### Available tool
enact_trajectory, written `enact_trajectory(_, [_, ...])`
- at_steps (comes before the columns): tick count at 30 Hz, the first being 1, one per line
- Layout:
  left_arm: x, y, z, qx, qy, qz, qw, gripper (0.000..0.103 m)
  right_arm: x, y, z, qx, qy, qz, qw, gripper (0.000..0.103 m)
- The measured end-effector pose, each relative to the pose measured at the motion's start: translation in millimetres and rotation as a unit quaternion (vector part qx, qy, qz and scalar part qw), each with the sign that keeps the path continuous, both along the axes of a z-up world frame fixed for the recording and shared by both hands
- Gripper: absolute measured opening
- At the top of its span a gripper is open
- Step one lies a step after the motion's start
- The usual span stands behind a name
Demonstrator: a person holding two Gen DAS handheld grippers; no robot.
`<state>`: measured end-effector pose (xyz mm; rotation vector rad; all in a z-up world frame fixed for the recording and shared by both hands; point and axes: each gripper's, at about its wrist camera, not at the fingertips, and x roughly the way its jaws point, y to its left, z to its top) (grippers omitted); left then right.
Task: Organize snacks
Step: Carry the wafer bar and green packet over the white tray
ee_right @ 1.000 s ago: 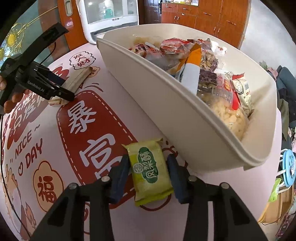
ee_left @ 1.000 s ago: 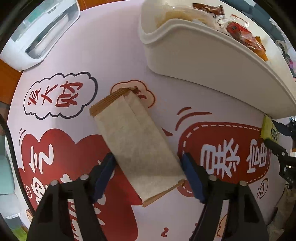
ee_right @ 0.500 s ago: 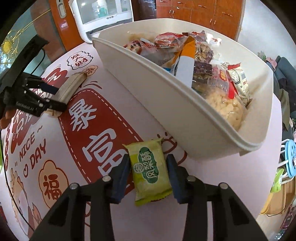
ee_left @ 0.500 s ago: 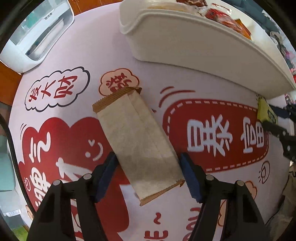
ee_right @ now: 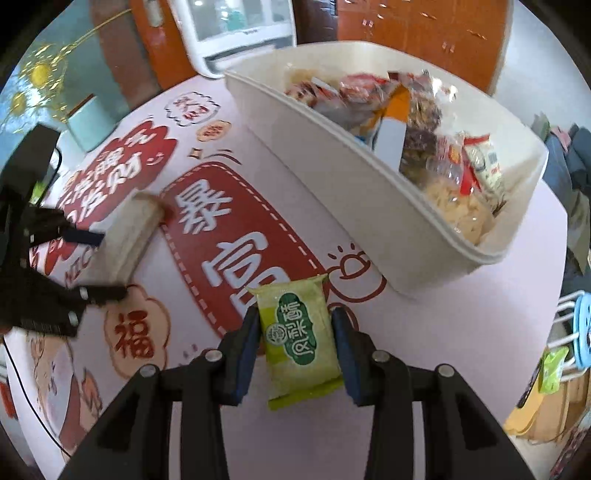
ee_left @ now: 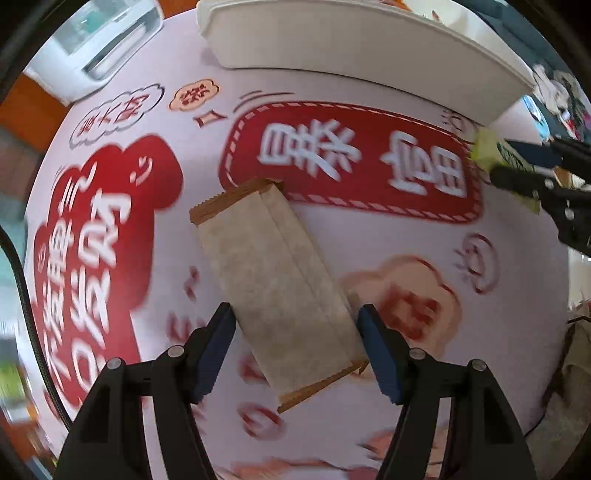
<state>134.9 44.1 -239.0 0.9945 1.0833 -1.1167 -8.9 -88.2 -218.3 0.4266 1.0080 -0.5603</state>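
left tool (ee_left: 295, 332): jaws just closing around tan packet (ee_left: 273, 280), which runs toward 11 o'clock, contact unclear | right tool (ee_right: 295, 343): clamps green packet (ee_right: 299, 339) | white bin (ee_right: 369, 184) of snacks at 1 o'clock | surface (ee_right: 424, 350): pink, red-printed | white appliance (ee_right: 236, 33) at 12 o'clock

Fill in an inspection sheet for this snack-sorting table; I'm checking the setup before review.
Surface: pink tablecloth with red printed characters.
Job's things: white bin holding mixed snacks; brown packet; green packet.
Clutter: nothing seen on the cloth.
Grippers: left gripper has been closing, pads on the brown packet's sides; right gripper shut on the green packet.
Cables: black cable at the left edge.
Surroundings: white appliance, wooden cabinets.
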Motion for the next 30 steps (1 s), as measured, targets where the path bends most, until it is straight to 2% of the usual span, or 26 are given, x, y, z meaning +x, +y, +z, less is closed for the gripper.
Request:
enact_trajectory(2, [-16, 11, 9, -0.008, 0.003, 0.022, 0.9997, 0.058, -7, 3, 15, -0.006, -0.007, 0.010, 1.000, 0.039])
enact_trajectory(7, [-64, 30, 50, -0.057, 0.007, 0.075, 0.9956, 0.053, -25, 8, 52, -0.031, -0.026, 0.038, 0.998, 0.039])
enact_trajectory(9, [-70, 27, 63, -0.067, 0.010, 0.099, 0.9927, 0.041, -31, 7, 62, -0.037, -0.032, 0.043, 0.998, 0.039])
enact_trajectory(12, [-82, 15, 81, -0.091, 0.025, 0.136, 0.9862, 0.040, -43, 0, 83, -0.048, -0.050, 0.046, 0.997, 0.039])
enact_trajectory(13, [-70, 10, 81, -0.093, 0.024, 0.140, 0.9855, 0.040, -47, -3, 90, -0.053, -0.057, 0.049, 0.996, 0.039])
enact_trajectory(16, [-68, -3, 78, -0.100, 0.013, 0.164, 0.9813, 0.039, -51, -14, 101, -0.062, -0.074, 0.062, 0.993, 0.039])
enact_trajectory(23, [-61, -14, 80, -0.102, 0.003, 0.251, 0.9627, 0.036, -43, -48, 112, -0.057, -0.093, 0.124, 0.986, 0.039])
enact_trajectory(26, [-64, -22, 100, -0.113, -0.016, 0.277, 0.9542, 0.036, -43, -65, 120, -0.059, -0.107, 0.136, 0.983, 0.039])
enact_trajectory(30, [-73, -33, 144, -0.146, -0.039, 0.302, 0.9413, 0.035, -40, -94, 131, -0.049, -0.128, 0.150, 0.979, 0.039])
